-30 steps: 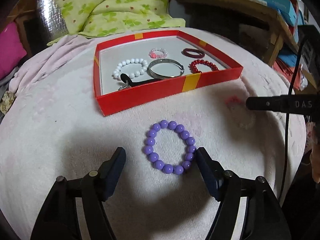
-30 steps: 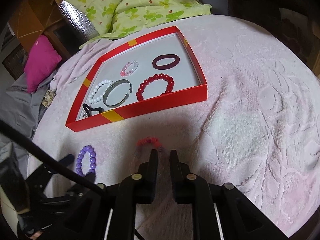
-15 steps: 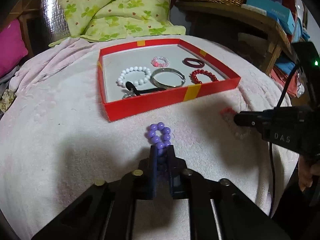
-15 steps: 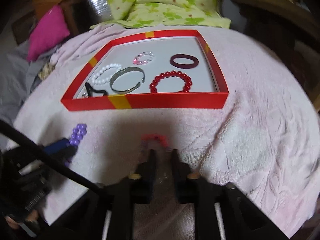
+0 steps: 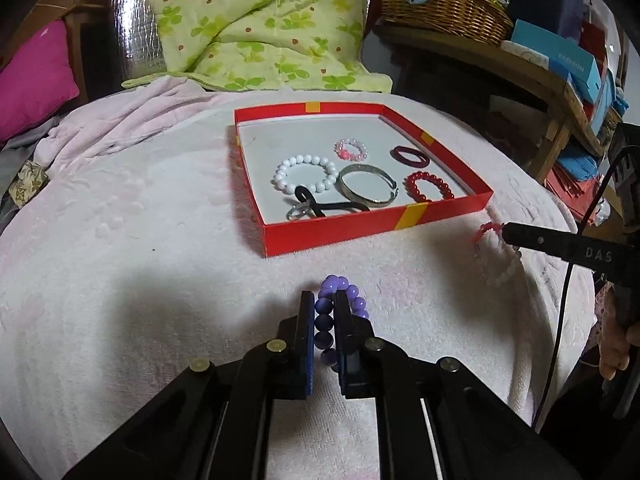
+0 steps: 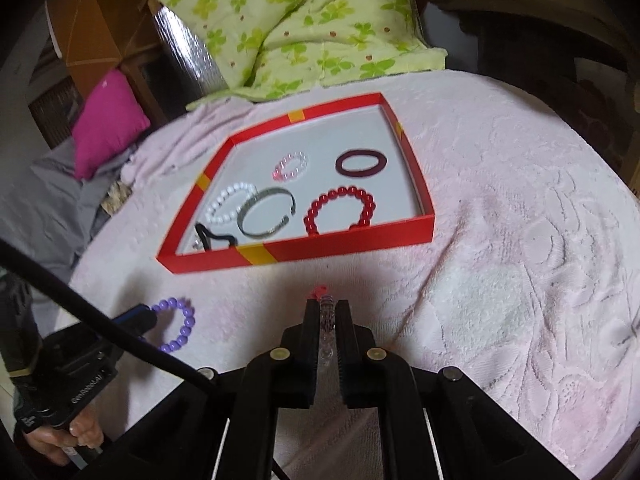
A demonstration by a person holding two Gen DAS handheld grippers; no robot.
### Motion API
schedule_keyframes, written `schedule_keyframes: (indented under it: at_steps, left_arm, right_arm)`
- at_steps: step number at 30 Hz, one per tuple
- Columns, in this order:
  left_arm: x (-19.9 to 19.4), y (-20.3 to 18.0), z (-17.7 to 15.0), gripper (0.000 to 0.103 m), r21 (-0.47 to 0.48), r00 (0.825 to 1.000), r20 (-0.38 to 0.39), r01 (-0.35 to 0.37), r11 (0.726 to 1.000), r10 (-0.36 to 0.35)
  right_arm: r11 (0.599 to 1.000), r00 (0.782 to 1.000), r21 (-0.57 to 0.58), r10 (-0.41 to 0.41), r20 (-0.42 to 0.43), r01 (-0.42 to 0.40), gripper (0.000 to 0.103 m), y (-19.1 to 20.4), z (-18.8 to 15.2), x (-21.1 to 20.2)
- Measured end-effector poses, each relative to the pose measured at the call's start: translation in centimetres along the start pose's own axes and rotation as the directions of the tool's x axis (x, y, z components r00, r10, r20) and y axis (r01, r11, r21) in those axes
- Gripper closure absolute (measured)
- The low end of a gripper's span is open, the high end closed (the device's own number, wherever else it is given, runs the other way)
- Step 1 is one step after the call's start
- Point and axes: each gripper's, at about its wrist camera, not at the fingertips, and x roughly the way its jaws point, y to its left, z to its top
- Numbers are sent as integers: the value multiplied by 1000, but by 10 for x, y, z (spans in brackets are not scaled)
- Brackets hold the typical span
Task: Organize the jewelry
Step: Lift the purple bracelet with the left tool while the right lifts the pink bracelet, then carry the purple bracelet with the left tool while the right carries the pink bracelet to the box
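Observation:
My left gripper (image 5: 323, 298) is shut on a purple bead bracelet (image 5: 352, 300), which stands squeezed into a narrow loop just above the pink blanket. In the right wrist view the same purple bracelet (image 6: 182, 324) hangs from the left gripper (image 6: 140, 318). My right gripper (image 6: 326, 306) is shut on a clear bead bracelet with a few red beads (image 6: 326, 322). From the left view that clear bracelet (image 5: 494, 258) dangles from the right gripper (image 5: 506, 236), beside the tray's near right corner. The red tray (image 5: 360, 236) lies ahead and holds several bracelets, among them a white bead bracelet (image 5: 306, 172).
The tray also holds a silver bangle (image 5: 366, 188), a red bead bracelet (image 5: 428, 188), a maroon band (image 5: 410, 156) and a black hair tie (image 5: 320, 206). A green quilt (image 5: 256, 28) and a magenta pillow (image 5: 32, 80) lie behind. A wooden shelf (image 5: 520, 76) stands at right.
The left jaws have closed on the purple bracelet, squeezing it narrow, and lifted it slightly. The right gripper has risen with the clear bracelet, which now hangs off the blanket.

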Motion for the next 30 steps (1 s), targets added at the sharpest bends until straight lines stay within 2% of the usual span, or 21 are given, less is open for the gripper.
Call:
schedule_keyframes:
  at_steps: [9, 18, 30]
  left_arm:
    - [-21, 0, 3, 93, 4, 998, 54, 27, 1000, -27]
    - [-37, 4, 6, 94, -2, 994, 100, 40, 999, -39]
    - [-44, 6, 9, 94, -1, 992, 128, 14, 1000, -14]
  right_arm:
    - [989, 991, 86, 119, 60, -124, 95, -10, 5, -15]
    - [984, 985, 81, 151, 87, -158, 95, -4, 6, -21]
    - [981, 977, 59, 176, 119, -184, 95, 11, 7, -23]
